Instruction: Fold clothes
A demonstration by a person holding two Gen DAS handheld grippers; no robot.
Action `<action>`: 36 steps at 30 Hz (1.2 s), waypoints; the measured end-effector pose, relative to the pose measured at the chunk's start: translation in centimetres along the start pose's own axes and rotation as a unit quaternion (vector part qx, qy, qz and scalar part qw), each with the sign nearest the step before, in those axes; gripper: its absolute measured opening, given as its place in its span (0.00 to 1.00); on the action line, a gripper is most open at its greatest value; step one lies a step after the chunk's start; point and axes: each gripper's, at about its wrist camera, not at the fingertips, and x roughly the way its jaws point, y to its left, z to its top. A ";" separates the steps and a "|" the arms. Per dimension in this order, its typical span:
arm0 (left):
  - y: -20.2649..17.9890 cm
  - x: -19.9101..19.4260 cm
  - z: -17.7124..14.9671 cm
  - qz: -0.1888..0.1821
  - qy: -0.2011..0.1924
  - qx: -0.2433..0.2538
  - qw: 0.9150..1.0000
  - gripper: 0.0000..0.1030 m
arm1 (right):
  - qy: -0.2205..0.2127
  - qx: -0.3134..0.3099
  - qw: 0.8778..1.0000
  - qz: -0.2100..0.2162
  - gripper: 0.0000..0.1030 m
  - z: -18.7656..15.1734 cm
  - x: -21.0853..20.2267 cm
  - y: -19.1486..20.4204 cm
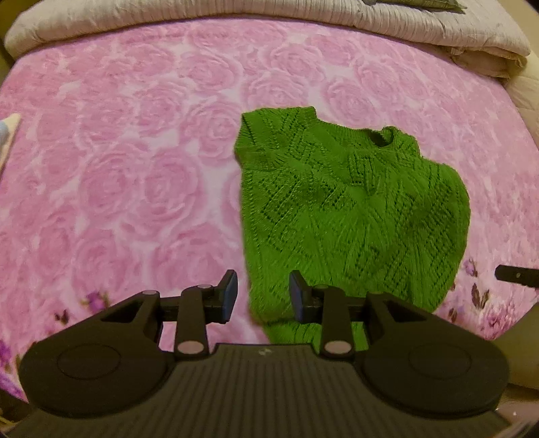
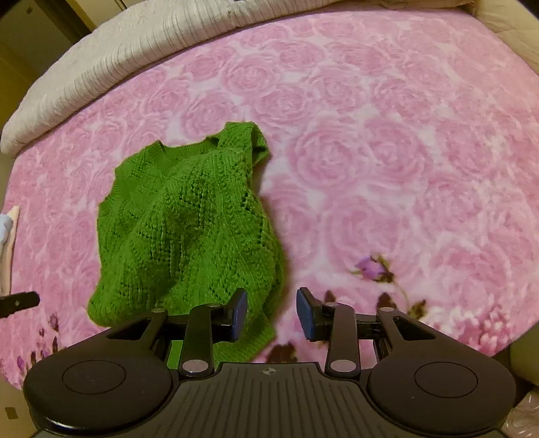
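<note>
A green open-knit sweater lies a little rumpled on the pink rose-patterned blanket, its neck hole at the far end. My left gripper hangs open above the sweater's near left corner, and the knit runs under the gap without touching the blue pads. In the right wrist view the sweater sits left of centre. My right gripper stands open over its near right corner, with the hem edge showing between the fingers. A black tip of the other gripper pokes in at the right edge.
A folded grey-beige quilt runs along the far side of the bed. A pale object lies at the left edge of the blanket. Purple flower prints mark the near border, and the bed's edge drops off at the right.
</note>
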 end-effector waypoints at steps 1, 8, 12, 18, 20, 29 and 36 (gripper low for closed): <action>0.0 0.6 0.3 -0.005 0.001 0.000 1.000 0.27 | -0.001 -0.001 1.000 0.000 0.35 0.2 0.4 0.0; 0.0 4.8 2.2 -0.014 0.002 0.004 1.000 0.27 | -0.034 0.028 0.999 -0.021 0.35 3.5 3.5 -3.0; 0.1 7.6 4.1 -0.011 0.002 -0.010 1.000 0.27 | -0.037 0.028 0.998 -0.034 0.35 6.2 6.8 -5.7; 0.4 11.3 6.3 -0.010 -0.008 -0.029 0.999 0.27 | -0.044 -0.004 0.999 0.003 0.35 8.7 12.2 -7.0; 0.5 12.1 7.1 -0.014 -0.013 -0.039 0.999 0.27 | -0.057 -0.005 0.998 0.035 0.35 9.3 13.7 -7.0; 2.2 15.7 11.7 -0.017 -0.043 -0.082 0.996 0.32 | -0.077 0.038 0.989 0.124 0.35 11.9 18.2 -7.1; 2.4 19.3 14.3 -0.028 -0.045 -0.055 0.997 0.33 | -0.086 0.026 0.983 0.157 0.35 13.5 20.1 -6.4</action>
